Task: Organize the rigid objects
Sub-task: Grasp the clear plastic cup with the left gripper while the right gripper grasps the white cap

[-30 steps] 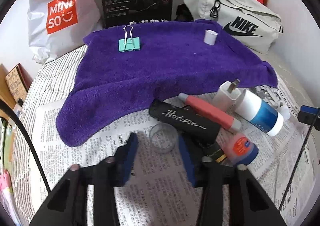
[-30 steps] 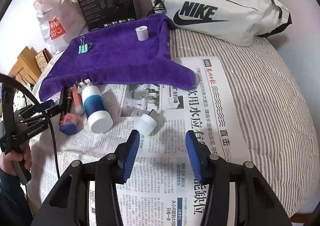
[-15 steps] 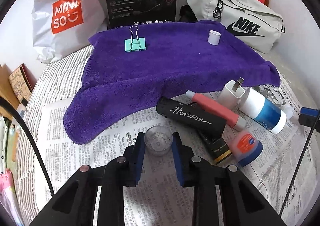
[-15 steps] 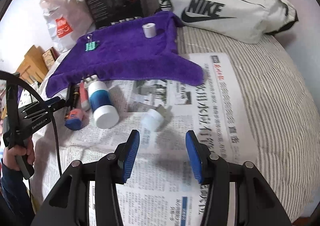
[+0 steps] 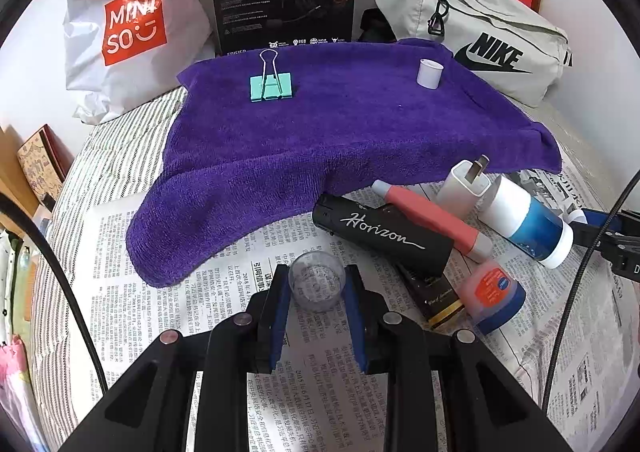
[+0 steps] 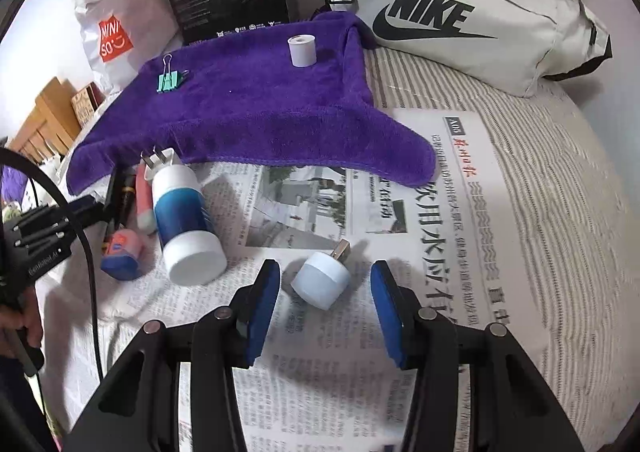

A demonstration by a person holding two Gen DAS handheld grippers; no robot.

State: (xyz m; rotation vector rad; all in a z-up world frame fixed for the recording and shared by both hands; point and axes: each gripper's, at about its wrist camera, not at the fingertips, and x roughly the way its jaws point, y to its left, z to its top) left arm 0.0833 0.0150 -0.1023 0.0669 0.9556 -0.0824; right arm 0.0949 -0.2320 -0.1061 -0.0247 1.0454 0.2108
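Left gripper (image 5: 316, 284): closed on the cup (image 5: 317, 286), low on the newspaper (image 5: 160, 292) just before the towel (image 5: 320, 139).
Cup: clear, thin-walled plastic, judged light, slick and easily crushed; best held gently across its round wall.
Towel: purple, plush and soft; a clip (image 5: 271, 85) and a cap (image 5: 429, 72) stand on it.
Right gripper (image 6: 326, 286): spread open about the plug (image 6: 320, 279), no contact seen.
Plug: white, smooth, stiff cylinder lying on its side, prongs pointing away; probably light, to be taken across the body.
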